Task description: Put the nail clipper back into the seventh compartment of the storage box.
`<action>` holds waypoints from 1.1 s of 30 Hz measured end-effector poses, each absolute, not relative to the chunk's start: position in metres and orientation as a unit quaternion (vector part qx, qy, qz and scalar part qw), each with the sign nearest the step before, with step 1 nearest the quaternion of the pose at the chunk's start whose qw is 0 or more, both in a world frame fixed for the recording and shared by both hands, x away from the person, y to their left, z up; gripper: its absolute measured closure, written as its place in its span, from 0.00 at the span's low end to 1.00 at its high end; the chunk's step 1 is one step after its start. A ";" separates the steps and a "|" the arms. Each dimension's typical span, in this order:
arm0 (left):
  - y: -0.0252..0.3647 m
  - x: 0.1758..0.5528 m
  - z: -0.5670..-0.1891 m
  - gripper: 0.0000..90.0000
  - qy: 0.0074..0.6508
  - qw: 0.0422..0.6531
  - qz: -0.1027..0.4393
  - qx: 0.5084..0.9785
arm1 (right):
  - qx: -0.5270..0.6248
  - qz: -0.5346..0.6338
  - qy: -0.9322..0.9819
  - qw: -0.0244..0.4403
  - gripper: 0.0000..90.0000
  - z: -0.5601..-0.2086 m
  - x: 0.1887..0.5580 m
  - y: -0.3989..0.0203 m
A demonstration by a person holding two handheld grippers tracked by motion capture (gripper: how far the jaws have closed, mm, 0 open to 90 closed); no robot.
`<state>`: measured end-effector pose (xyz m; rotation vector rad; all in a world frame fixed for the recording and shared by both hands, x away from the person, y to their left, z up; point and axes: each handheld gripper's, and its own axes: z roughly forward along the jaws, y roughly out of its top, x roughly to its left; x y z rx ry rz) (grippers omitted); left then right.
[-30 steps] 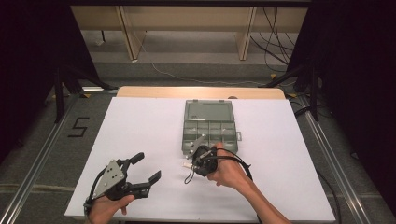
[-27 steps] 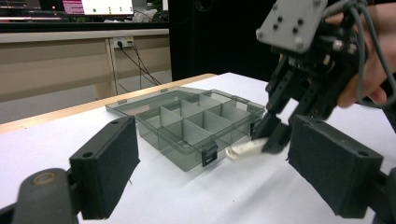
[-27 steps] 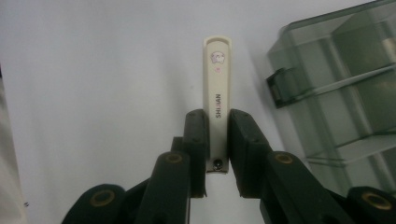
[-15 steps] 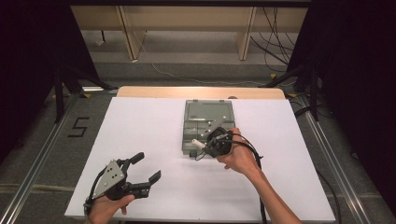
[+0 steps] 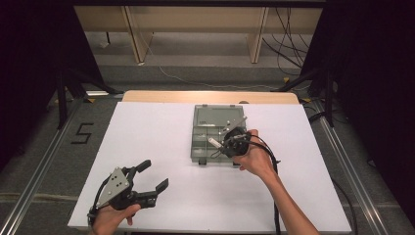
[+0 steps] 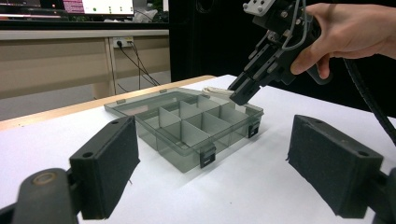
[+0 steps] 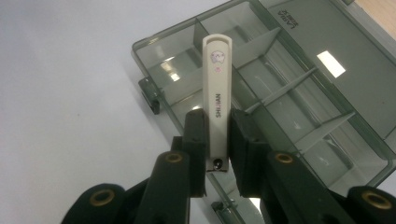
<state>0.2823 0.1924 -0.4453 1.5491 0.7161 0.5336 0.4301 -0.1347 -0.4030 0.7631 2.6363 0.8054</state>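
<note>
- A white nail clipper (image 7: pixel 217 100) is clamped at its hinge end between the jaws of the right tool (image 5: pixel 230 142); its long axis is seen to run straight out along the jaws, free end forward.
- In the right gripper view the clipper's free end is held above the grey compartment box (image 5: pixel 198 139), over the compartments near the front-left corner; no contact with a divider is observed.
- In the left gripper view the right tool (image 6: pixel 243 88) is seen tilted downward, its tip just above the box (image 6: pixel 182 140) near the far right side.
- The box is found open on the white desk (image 5: pixel 147 132), its lid laid flat on the far side.
- The compartment directly below the clipper appears empty; its exact cell cannot be told with certainty.
- It is judged that the clipper's long axis is to be lined up with the length of one compartment before lowering, as a divider may otherwise be struck.
- The left tool (image 5: pixel 149 183) is held with jaws spread wide and nothing between them, at the near left of the desk, well apart from the box.
- The right tool is the nearer to the box by a clear margin.
</note>
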 end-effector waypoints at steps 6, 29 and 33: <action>0.193 0.282 -0.445 0.17 0.312 0.626 0.234 0.675 | 0.285 0.280 0.906 0.138 0.86 -0.407 0.436 -0.140; 0.192 0.282 -0.445 0.17 0.312 0.627 0.234 0.675 | 0.322 0.276 0.896 0.136 0.86 -0.420 0.445 -0.149; 0.192 0.282 -0.445 0.17 0.312 0.626 0.234 0.675 | 0.326 0.277 0.894 0.132 0.86 -0.421 0.446 -0.150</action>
